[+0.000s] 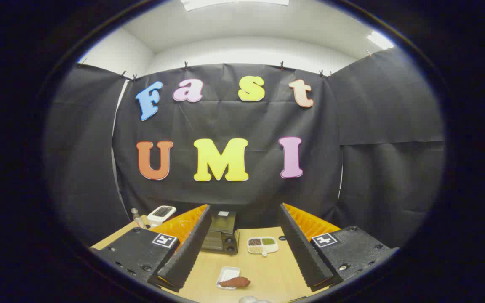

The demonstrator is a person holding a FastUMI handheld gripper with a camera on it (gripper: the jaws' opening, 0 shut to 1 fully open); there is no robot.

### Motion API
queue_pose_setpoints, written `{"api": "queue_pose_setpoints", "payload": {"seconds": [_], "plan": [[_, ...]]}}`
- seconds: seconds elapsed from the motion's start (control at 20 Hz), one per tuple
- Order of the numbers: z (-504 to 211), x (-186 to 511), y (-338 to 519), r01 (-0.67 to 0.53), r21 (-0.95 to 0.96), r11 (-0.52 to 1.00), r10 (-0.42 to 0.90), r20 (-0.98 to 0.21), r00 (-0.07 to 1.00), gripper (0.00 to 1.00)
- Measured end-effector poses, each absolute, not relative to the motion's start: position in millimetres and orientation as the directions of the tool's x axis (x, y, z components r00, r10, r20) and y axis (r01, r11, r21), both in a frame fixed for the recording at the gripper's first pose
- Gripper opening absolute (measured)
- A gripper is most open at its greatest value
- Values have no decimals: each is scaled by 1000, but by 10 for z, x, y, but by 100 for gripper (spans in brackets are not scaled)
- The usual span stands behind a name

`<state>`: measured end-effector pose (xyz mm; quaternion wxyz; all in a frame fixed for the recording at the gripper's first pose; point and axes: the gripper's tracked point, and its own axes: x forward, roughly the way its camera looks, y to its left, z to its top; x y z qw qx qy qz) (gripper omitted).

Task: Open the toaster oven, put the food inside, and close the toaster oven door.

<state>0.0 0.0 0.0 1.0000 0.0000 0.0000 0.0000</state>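
Black, ridged fingers of the gripper (244, 235) are spread wide, empty, above the pale wooden desk (267, 273). Between them lies reddish-brown food (235, 282) on a white tray (226, 274); beyond sits the closed black toaster oven (221, 237).

A pale wooden table (263, 273) carries everything. On it, a black toaster oven (221, 237) with dark knobs stands at the far edge. Right of the oven sits a white divided dish (262, 245) holding dark brown, green and beige fillings. In front of the oven lies a white ridged tray (228, 275) with a reddish-brown piece of food (235, 282) on its near edge. Left of the oven is a white appliance (161, 214). The gripper (244, 252) has black ribbed fingers (187, 248), spread apart, with orange backs and black-and-white square markers.
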Motion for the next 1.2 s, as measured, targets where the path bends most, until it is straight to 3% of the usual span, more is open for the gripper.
{"api": "queue_pose_setpoints", "payload": {"seconds": [1.2], "plan": [[-275,312,211,16,-19,1000,-17,-37,999,100]]}}
